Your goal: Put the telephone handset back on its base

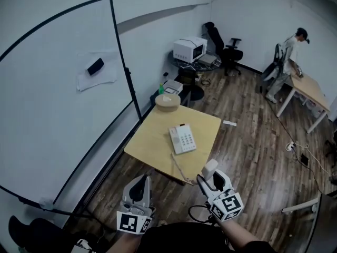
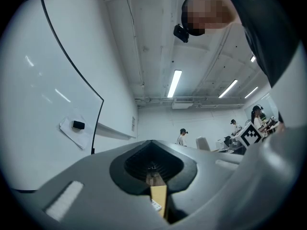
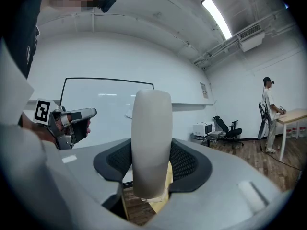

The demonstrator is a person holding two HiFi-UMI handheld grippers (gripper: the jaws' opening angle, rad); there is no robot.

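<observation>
The white telephone base with its keypad lies on a small yellow table. Its curly cord runs off the near table edge toward me. The white handset stands upright between the jaws of my right gripper, short of the table's near corner. In the right gripper view the handset fills the middle, clamped between the dark pads. My left gripper hangs lower left of the table, shut, with nothing in it; in its own view the left gripper shows only a thin slit.
A large whiteboard leans along the left. A round wooden box sits on the table's far corner. Beyond are a microwave, an office chair, and a person at another table. Cables lie on the wood floor.
</observation>
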